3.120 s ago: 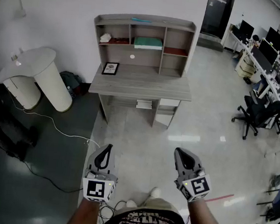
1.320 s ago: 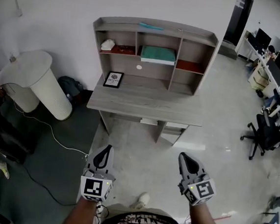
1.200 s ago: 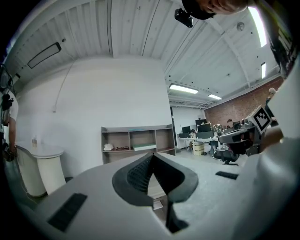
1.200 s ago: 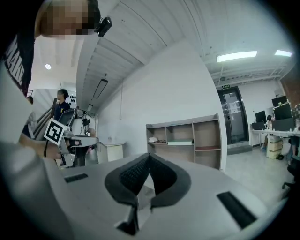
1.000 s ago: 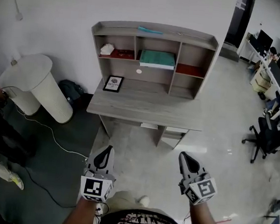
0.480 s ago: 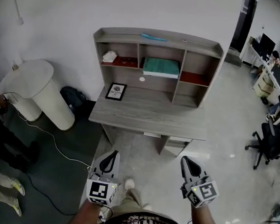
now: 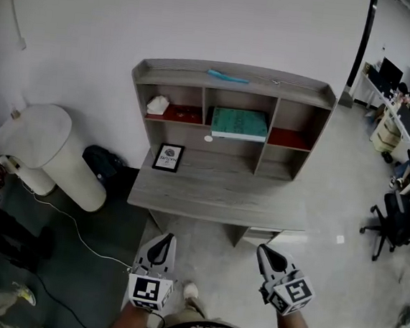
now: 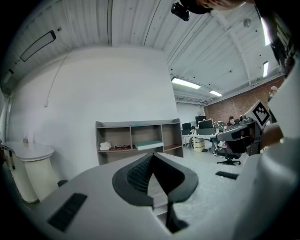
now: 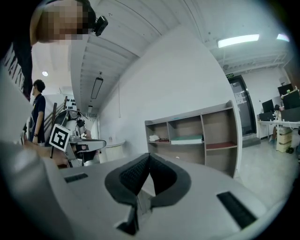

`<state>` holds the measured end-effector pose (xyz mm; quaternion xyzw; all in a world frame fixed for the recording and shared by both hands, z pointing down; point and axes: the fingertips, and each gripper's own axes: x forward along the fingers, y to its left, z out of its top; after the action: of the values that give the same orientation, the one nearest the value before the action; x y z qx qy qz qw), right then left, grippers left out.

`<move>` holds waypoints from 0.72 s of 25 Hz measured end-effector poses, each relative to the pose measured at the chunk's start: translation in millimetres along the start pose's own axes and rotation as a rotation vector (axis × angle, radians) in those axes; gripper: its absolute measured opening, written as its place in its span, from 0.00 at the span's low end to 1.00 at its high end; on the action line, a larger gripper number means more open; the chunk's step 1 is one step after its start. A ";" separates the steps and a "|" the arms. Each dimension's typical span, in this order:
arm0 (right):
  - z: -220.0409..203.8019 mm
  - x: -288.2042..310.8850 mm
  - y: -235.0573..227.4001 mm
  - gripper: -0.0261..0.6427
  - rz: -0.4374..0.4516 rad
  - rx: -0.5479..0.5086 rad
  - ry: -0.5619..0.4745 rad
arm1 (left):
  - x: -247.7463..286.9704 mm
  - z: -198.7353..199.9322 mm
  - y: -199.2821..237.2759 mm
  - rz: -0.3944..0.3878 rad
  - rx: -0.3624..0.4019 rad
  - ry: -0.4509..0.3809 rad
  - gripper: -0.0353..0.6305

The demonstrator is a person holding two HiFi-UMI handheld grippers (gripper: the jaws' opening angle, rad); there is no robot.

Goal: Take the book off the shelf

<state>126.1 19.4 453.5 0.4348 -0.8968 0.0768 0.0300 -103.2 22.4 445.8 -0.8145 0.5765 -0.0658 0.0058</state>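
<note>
Right gripper (image 7: 263,252), clenched and empty like the left gripper (image 7: 164,241), looks nearer the book (image 7: 239,122), lying flat at its 11 o'clock, well apart, long axis 9-to-3.

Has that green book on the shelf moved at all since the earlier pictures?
No. The green book lies in the shelf's middle compartment as before.

a small black-framed picture (image 7: 168,157) leans upright at the back left of a grey wooden desktop (image 7: 216,200). left of the desk stands a white round-topped pedestal table (image 7: 48,148), a black bag (image 7: 104,164) on the floor between them. a black wheeled office chair (image 7: 394,217) sits far right.
</note>
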 end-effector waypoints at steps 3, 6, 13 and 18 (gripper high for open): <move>5.8 24.5 -8.6 0.04 0.001 -0.007 0.009 | 24.4 1.3 13.7 -0.014 0.000 0.000 0.06; 8.9 49.3 -14.8 0.04 -0.003 -0.001 0.018 | 48.5 1.2 26.5 -0.037 0.001 0.008 0.06; 13.6 99.7 -21.1 0.04 -0.027 0.014 0.040 | 91.8 8.4 61.6 -0.077 -0.050 -0.010 0.06; 33.9 132.0 -23.3 0.04 -0.044 0.071 -0.012 | 116.8 1.3 94.3 -0.103 -0.048 -0.002 0.06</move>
<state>63.0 -102.7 438.5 0.4558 -0.8838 0.1054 0.0108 -153.3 -119.1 448.2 -0.8431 0.5350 -0.0514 -0.0168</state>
